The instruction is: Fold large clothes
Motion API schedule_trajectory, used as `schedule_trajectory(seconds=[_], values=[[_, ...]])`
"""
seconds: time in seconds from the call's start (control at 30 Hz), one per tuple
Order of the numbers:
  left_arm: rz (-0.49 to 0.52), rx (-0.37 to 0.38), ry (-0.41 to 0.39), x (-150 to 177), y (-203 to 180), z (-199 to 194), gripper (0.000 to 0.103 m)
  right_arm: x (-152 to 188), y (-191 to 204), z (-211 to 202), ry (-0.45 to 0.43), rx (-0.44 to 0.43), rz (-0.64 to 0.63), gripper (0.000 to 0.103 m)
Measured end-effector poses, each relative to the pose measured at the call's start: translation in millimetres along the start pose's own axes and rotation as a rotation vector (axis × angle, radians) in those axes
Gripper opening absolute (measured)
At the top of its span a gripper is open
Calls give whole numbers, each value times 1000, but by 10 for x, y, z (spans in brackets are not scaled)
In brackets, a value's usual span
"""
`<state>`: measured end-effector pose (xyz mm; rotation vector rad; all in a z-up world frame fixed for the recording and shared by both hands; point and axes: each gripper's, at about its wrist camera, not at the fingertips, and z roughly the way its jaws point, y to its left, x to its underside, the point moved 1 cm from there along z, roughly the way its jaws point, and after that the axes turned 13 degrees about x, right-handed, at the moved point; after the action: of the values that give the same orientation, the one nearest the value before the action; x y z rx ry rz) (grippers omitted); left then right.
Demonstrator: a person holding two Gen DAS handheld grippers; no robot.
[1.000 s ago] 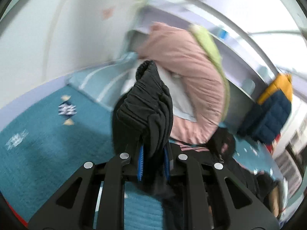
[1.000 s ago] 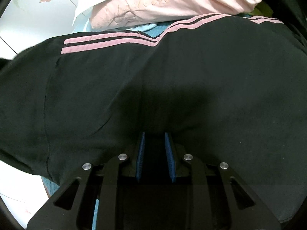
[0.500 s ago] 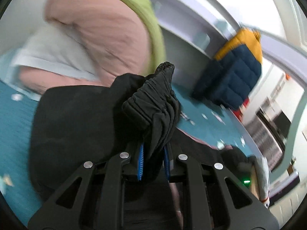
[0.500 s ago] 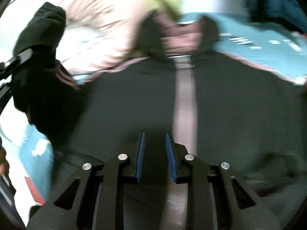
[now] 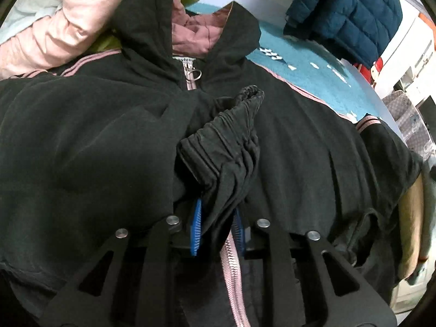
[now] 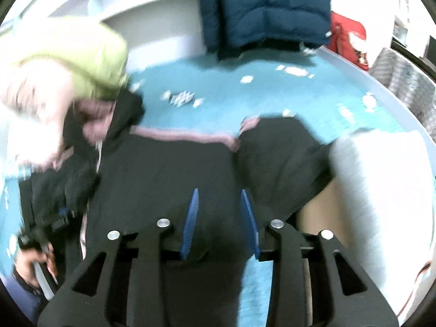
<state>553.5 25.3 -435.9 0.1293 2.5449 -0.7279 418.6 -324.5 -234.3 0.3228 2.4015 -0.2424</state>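
**Sleeve carried inward over jacket front; both grippers releasing**

Since the earlier frames, the left gripper [image 5: 216, 229] has travelled from above the open bedding to a position over the chest of the black jacket [image 5: 81, 141], bringing the ribbed sleeve cuff [image 5: 226, 139] with it. The right-wrist view, previously filled by black cloth, now looks across the garment to the teal bedspread [image 6: 272, 103] beyond.

Findings, left side. The cuff lies bunched between the blue pads [image 5: 196, 229], rising forward of them and draped over the jacket front, just right of the pink zipper [image 5: 231, 272]. The jaws are opening, and the cloth looks slack between them rather than pinched. The sleeve appears to have been brought here so that it lies across the body, narrowing the garment for folding. The hood [image 5: 152, 19] is spread above the zipper pull, against a pink padded garment [image 5: 54, 30].

Findings, right side. The right gripper [image 6: 219, 223] also has its jaws opening, the pads standing visibly apart. Black cloth lies beneath and between them, but I cannot tell whether any is gripped; the view is blurred. The far sleeve, marked by its pink stripe [image 6: 185, 136], lies folded back over the body near the bed edge.

Location of work. The jacket lies face up on the bedspread, zipped, with a navy puffer coat [image 6: 267, 11] well apart at the far edge.

Assessment. Sleeves appear folded in; the lengthwise fold of the body has not yet been made. The bunched cuff may need flattening first.
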Motion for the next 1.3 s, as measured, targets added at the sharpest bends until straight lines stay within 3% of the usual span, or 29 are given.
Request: schedule_trajectory(seconds=[0.07, 0.1, 0.13, 0.2, 0.23, 0.3, 0.33, 0.5, 0.57, 0.63, 0.73, 0.77, 0.83, 0.93, 0.97, 1.03, 1.3], values=[[-25, 68, -5, -65, -37, -39, 45, -178, -150, -84, -21, 18, 44, 46], [-28, 103, -7, -86, -112, -47, 61, -290, -239, -115, -34, 27, 71, 48], [-21, 122, -4, -93, -171, -47, 69, -362, -281, -124, -36, 35, 90, 50], [25, 121, 11, -91, -322, -16, 71, -580, -443, -11, 34, 34, 178, 54], [46, 120, 18, -81, -385, 8, 77, -642, -540, 69, 71, 21, 219, 54], [84, 86, 19, -44, -516, 39, 79, -674, -720, 310, 209, -3, 321, 54], [111, 74, 17, -26, -573, 41, 83, -661, -777, 356, 236, 3, 344, 54], [211, -64, 57, 113, -761, 93, 86, -448, -702, 363, 304, -3, 320, 55], [234, -66, 61, 170, -816, 99, 89, -421, -654, 334, 312, -71, 354, 55], [261, -63, 67, 224, -885, 107, 89, -535, -689, 282, 267, -128, 358, 54], [283, -62, 66, 256, -941, 99, 90, -895, -922, 178, 176, 34, 352, 64], [284, -62, 68, 254, -948, 105, 90, -995, -1031, 269, 222, 97, 350, 73], [277, -67, 81, 239, -940, 122, 90, -1069, -1167, 537, 371, 143, 333, 73], [267, -62, 72, 232, -947, 97, 90, -1138, -1332, 768, 451, 229, 290, 73], [270, -62, 72, 237, -956, 91, 90, -1118, -1439, 819, 486, 244, 331, 73], [281, -68, 74, 245, -961, 95, 90, -1056, -1578, 882, 558, 198, 404, 73], [281, -92, 72, 247, -995, 139, 90, -996, -1758, 1239, 602, 161, 516, 73]])
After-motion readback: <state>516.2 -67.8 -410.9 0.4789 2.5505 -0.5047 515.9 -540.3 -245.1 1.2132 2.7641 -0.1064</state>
